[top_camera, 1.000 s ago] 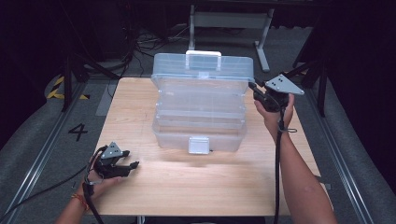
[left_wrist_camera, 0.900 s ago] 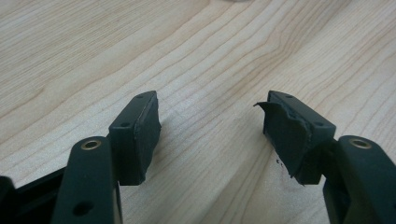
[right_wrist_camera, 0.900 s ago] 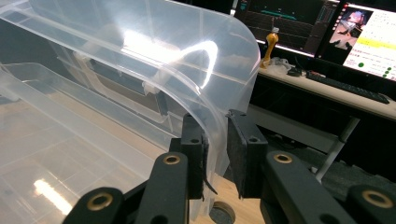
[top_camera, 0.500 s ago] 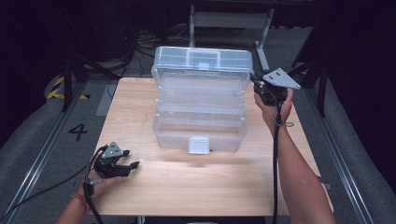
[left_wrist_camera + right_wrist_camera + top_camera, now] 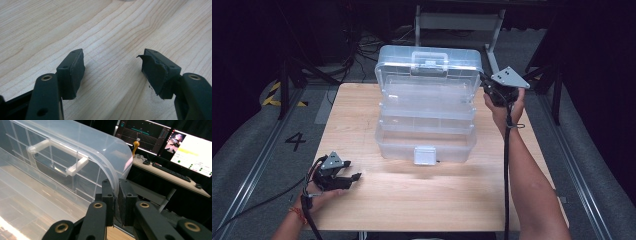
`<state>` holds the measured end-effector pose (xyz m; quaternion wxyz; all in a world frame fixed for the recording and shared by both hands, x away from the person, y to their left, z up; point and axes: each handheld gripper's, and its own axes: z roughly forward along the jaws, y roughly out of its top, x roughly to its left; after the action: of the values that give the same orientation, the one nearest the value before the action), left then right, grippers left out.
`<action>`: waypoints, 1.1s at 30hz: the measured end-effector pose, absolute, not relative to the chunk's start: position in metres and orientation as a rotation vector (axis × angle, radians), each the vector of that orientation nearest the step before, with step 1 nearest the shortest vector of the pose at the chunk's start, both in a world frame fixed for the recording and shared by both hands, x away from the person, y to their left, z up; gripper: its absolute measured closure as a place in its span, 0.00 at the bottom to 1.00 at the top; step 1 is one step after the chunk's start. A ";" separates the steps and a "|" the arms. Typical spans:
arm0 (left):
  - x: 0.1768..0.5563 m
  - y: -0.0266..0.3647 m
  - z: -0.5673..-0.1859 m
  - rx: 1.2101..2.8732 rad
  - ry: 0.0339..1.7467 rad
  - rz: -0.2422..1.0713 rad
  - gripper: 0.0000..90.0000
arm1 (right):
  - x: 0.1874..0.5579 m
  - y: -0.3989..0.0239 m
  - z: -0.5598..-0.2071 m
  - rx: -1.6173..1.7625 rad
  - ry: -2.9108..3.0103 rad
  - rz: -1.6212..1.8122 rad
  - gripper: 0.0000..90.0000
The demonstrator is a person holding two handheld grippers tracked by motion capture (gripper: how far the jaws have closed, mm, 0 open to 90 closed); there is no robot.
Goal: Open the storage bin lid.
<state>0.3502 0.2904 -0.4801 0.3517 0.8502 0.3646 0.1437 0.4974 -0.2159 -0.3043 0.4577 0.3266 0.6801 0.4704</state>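
The right gripper [image 5: 115, 202] is clenching the thin, slippery lid rim [image 5: 113, 173] of the light, stiff toolbox [image 5: 427, 135]; the left gripper [image 5: 112, 72], released, is resting near the toolbox.

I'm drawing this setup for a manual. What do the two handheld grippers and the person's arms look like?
Both the left gripper and the right gripper are black, each topped by a grey three-cornered plate with small holes. Brass-coloured rivets sit at the jaw joints, and the left one's rubber pads look frayed. A black cable trails along each bare forearm. The left wrist wears a reddish band. No sleeves show.
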 end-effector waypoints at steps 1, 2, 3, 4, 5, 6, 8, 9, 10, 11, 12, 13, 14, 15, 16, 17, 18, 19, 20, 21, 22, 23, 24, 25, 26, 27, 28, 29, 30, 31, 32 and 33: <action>0.351 0.290 -0.480 2.202 0.948 0.376 0.38 | 0.499 -0.216 -0.304 0.796 1.675 1.159 0.94; 0.351 0.290 -0.480 2.200 0.958 0.371 0.36 | 0.500 -0.216 -0.304 0.793 1.678 1.161 0.94; 0.351 0.289 -0.481 2.196 0.966 0.371 0.34 | 0.501 -0.217 -0.304 0.799 1.680 1.166 0.94; 0.351 0.289 -0.481 2.198 0.968 0.373 0.33 | 0.502 -0.217 -0.303 0.798 1.684 1.169 0.94; 0.351 0.289 -0.480 2.198 0.976 0.372 0.32 | 0.503 -0.218 -0.303 0.797 1.689 1.171 0.94; 0.351 0.289 -0.480 2.198 0.979 0.372 0.32 | 0.505 -0.218 -0.302 0.802 1.691 1.175 0.94; 0.352 0.289 -0.480 2.199 0.975 0.386 0.30 | 0.507 -0.218 -0.301 0.806 1.697 1.179 0.94; 0.352 0.289 -0.480 2.199 0.975 0.386 0.30 | 0.507 -0.218 -0.301 0.806 1.697 1.179 0.94; 0.352 0.289 -0.480 2.200 0.980 0.387 0.30 | 0.510 -0.219 -0.300 0.804 1.705 1.178 0.94; 0.352 0.289 -0.480 2.200 0.981 0.387 0.30 | 0.511 -0.219 -0.299 0.805 1.709 1.180 0.94; 0.352 0.289 -0.480 2.199 0.982 0.387 0.29 | 0.512 -0.220 -0.299 0.806 1.710 1.182 0.94; 0.352 0.289 -0.480 2.199 0.984 0.388 0.29 | 0.513 -0.220 -0.299 0.808 1.711 1.187 0.94; 0.352 0.289 -0.480 2.199 0.986 0.387 0.29 | 0.514 -0.220 -0.299 0.810 1.714 1.188 0.94; 0.352 0.289 -0.480 2.199 0.986 0.387 0.29 | 0.514 -0.220 -0.299 0.810 1.714 1.188 0.94; 0.352 0.289 -0.480 2.199 0.983 0.391 0.29 | 0.516 -0.221 -0.298 0.809 1.722 1.189 0.94; 0.352 0.289 -0.480 2.200 0.985 0.393 0.29 | 0.517 -0.221 -0.297 0.812 1.726 1.189 0.94; 0.352 0.290 -0.480 2.201 0.980 0.398 0.29 | 0.518 -0.221 -0.296 0.810 1.727 1.188 0.94; 0.352 0.290 -0.480 2.201 0.981 0.397 0.28 | 0.519 -0.221 -0.296 0.814 1.729 1.191 0.94; 0.352 0.289 -0.480 2.199 0.986 0.394 0.28 | 0.520 -0.221 -0.295 0.815 1.734 1.190 0.94; 0.352 0.289 -0.480 2.198 0.989 0.390 0.28 | 0.521 -0.221 -0.295 0.818 1.736 1.190 0.94; 0.352 0.289 -0.480 2.200 0.982 0.399 0.28 | 0.522 -0.221 -0.294 0.821 1.740 1.191 0.94; 0.352 0.289 -0.480 2.200 0.982 0.399 0.28 | 0.522 -0.221 -0.294 0.821 1.740 1.191 0.94; 0.352 0.289 -0.480 2.199 0.984 0.398 0.28 | 0.524 -0.221 -0.294 0.821 1.746 1.191 0.94; 0.352 0.289 -0.480 2.199 0.984 0.398 0.28 | 0.524 -0.221 -0.294 0.821 1.746 1.191 0.94; 0.352 0.289 -0.480 2.200 0.983 0.398 0.28 | 0.526 -0.222 -0.293 0.827 1.750 1.191 0.94; 0.352 0.289 -0.480 2.199 0.988 0.394 0.28 | 0.527 -0.222 -0.293 0.827 1.753 1.191 0.94; 0.352 0.289 -0.480 2.198 0.990 0.390 0.28 | 0.528 -0.222 -0.293 0.828 1.752 1.190 0.94; 0.352 0.289 -0.480 2.198 0.990 0.390 0.28 | 0.528 -0.222 -0.293 0.828 1.752 1.190 0.94; 0.352 0.289 -0.480 2.199 0.988 0.393 0.28 | 0.529 -0.222 -0.292 0.829 1.756 1.189 0.94; 0.352 0.289 -0.480 2.199 0.988 0.394 0.28 | 0.529 -0.222 -0.292 0.829 1.757 1.188 0.94; 0.352 0.289 -0.480 2.199 0.988 0.394 0.28 | 0.530 -0.222 -0.292 0.829 1.759 1.187 0.94; 0.352 0.289 -0.480 2.199 0.987 0.395 0.28 | 0.531 -0.222 -0.291 0.832 1.762 1.188 0.94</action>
<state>0.3520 0.2893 -0.4804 0.3426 0.8459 0.3795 0.1519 0.5314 -0.2221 -0.2913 0.4170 0.3313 0.7018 0.4732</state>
